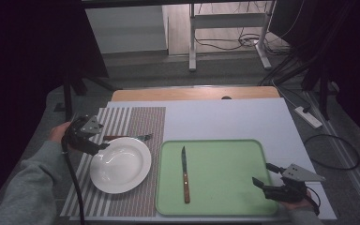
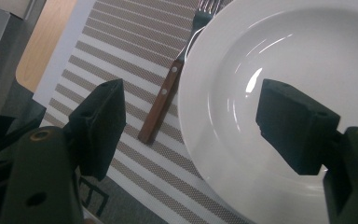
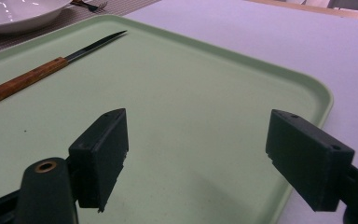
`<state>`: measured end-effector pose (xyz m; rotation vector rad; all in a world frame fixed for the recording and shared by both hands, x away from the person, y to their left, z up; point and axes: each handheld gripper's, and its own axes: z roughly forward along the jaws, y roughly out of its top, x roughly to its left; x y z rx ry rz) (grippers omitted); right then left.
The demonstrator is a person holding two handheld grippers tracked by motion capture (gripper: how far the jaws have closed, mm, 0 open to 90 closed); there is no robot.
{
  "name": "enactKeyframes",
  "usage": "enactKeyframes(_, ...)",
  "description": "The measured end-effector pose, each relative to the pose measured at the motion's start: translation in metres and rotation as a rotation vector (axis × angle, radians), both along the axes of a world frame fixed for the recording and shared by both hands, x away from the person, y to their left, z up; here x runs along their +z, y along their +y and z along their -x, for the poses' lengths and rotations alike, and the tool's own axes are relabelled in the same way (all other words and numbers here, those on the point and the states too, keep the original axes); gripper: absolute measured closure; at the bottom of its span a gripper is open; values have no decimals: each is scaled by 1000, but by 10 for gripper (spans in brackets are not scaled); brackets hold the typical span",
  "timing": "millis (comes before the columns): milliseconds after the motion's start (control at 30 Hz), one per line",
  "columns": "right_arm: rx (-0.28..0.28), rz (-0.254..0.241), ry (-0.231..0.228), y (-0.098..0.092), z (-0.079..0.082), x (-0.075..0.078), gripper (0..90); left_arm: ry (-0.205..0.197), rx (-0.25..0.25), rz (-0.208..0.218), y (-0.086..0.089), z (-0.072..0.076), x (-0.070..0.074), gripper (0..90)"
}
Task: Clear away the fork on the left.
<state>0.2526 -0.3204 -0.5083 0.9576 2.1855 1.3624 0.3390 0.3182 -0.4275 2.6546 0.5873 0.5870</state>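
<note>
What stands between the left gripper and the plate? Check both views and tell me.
Nothing visible does. The left gripper hangs with open jaws at the white plate's left rim, one jaw over the plate, the other over the striped mat. The fork lies on the mat beside the plate, not in the way.

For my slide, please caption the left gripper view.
Open left gripper straddling the white plate's rim, fork beside it.

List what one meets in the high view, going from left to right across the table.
left gripper → plate → knife on the tray → right gripper
</note>
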Motion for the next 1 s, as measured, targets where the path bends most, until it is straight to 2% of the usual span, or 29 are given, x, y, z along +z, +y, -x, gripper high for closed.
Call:
enactKeyframes(67, 0, 1, 0, 0, 0, 0, 216, 10, -9, -18, 0, -4, 0, 252)
enactKeyframes(167, -1, 2, 1, 0, 0, 0, 216, 2, -9, -37, -1, -8, -1, 252)
enactKeyframes(200, 0, 2, 2, 0, 0, 0, 215, 3, -4, -59, -1, -15, -2, 252)
enactKeyframes(300, 2, 6, 5, 0, -1, -1, 216, 12, -1, -66, 1, -24, -4, 253)
enactKeyframes(433, 0, 10, 5, 1, -1, -1, 215, 19, 0, -99, 4, -34, -10, 255)
enactKeyframes(667, -5, 17, 7, 1, -1, -2, 216, 42, 0, -78, 9, -41, -16, 265)
enactKeyframes(1000, -8, 16, 10, 1, -1, -2, 215, 68, -10, -70, 10, -48, -20, 272)
